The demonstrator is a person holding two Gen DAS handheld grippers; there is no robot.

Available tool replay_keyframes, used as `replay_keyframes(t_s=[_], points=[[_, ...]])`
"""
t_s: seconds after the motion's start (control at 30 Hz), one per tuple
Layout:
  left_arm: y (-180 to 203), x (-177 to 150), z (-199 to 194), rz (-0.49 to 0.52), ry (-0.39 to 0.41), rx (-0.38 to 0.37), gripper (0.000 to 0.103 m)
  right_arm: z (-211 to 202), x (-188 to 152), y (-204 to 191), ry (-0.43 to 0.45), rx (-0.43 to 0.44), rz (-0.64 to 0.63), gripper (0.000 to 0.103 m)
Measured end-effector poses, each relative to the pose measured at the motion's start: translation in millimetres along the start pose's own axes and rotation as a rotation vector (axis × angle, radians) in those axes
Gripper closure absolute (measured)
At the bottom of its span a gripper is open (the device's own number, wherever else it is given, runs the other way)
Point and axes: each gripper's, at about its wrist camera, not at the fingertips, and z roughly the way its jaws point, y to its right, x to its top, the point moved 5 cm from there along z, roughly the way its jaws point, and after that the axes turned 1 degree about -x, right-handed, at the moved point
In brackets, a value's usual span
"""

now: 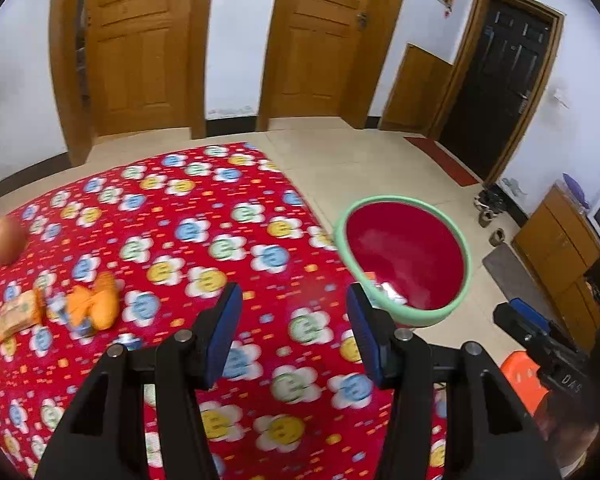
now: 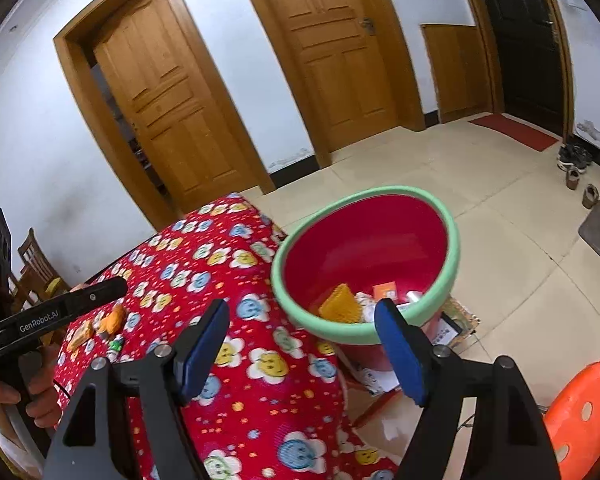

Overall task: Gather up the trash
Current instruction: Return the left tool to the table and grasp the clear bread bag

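While both pairs of blue-padded fingers stand apart with nothing between them, the trash sits in two places. The left gripper (image 1: 294, 330) hangs over the table with its jaws moderately spread, only the flowered red tablecloth (image 1: 220, 216) showing in the gap. The right gripper (image 2: 304, 350) has its jaws wider, pointing down past the table's edge toward the basin (image 2: 446, 276), and it too holds nothing.

That basin, red inside with a pale green rim, stands just beside the table, lower than its top. In it lie a yellow ridged packet (image 2: 340, 304), a small orange card (image 2: 385, 291) and some pale crumpled wrappers (image 2: 366, 306); what exactly the wrappers are I cannot tell. From the left wrist view the same basin shows just beyond the right-hand finger.

Still on the cloth, well to the left of the left gripper, lies a cluster of litter: an orange wrapper (image 1: 96, 300) and an orange-and-green printed packet (image 1: 18, 316) beside it, with a small bluish scrap (image 1: 130, 342) nearer the fingers, all blurred. Farther back near the cloth's left edge rests an apple (image 1: 6, 238), apart from the wrappers.

A hand (image 2: 4, 396) grips the left tool's handle at the lower left of the right wrist view. An orange plastic stool (image 2: 584, 412) with round holes stands at the right, near the basin. Beyond lie a pale tiled floor (image 2: 380, 168), two wooden doors (image 2: 336, 48), a dark door (image 1: 500, 76) with a red mat (image 2: 512, 131) before it, and a few shoes (image 2: 576, 158) along the wall.
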Motion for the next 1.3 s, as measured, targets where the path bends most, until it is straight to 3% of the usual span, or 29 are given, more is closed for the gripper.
replay_keyframes(t_s=[0.77, 1.3], points=[[-185.2, -23.1, -39.9, -0.207, 0.013, 0.254, 0.049, 33.7, -34.4, -104.1, -0.105, 0.084, -0.127, 0.025], [-306.1, -22.3, 2.9, -0.269, -0.069, 0.416, 0.049, 62.5, -49.4, -129.3, -0.161, 0.057, -0.123, 0.025]])
